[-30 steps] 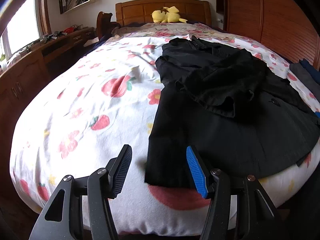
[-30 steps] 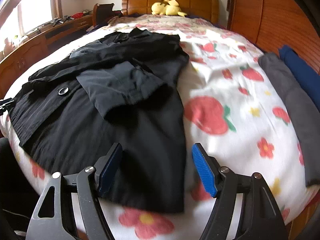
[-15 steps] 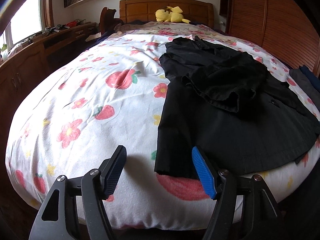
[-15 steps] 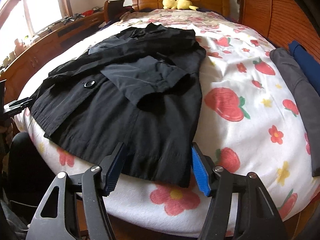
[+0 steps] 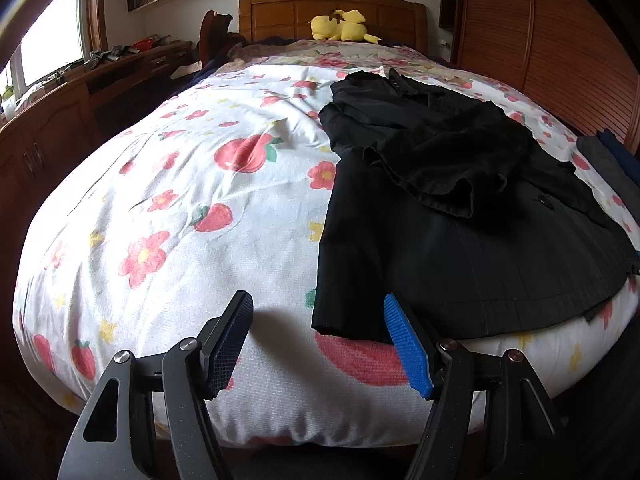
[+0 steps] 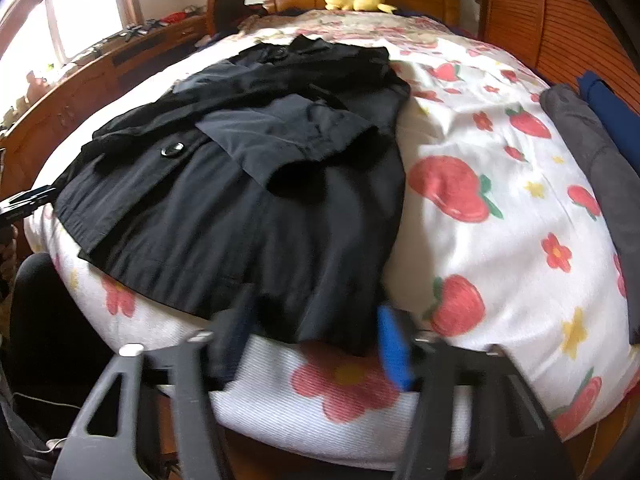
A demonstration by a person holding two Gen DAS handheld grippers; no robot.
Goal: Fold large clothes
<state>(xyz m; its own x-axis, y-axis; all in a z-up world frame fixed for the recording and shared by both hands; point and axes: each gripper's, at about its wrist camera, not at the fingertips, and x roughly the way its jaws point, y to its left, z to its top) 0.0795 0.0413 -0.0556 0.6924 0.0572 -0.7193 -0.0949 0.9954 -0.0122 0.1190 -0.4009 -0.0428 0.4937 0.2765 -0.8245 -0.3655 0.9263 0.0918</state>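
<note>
Here a black coat (image 6: 256, 184) lies flat on the flowered bedspread (image 5: 192, 208), hem nearest. The left gripper (image 5: 318, 340) hangs spread at its near left corner — the right gripper (image 6: 312, 344) is closing around the near right corner, not yet pinching.

You are looking at black coat (image 6: 248, 200) with glossy black button (image 6: 171, 149); white duvet (image 5: 192, 208) showing red strawberry, pink flower, yellow star print; yellow plush toy (image 5: 340, 26); orange-brown wooden headboard (image 5: 296, 12); grey garment (image 6: 592, 152) beside blue garment (image 6: 612, 104).
</note>
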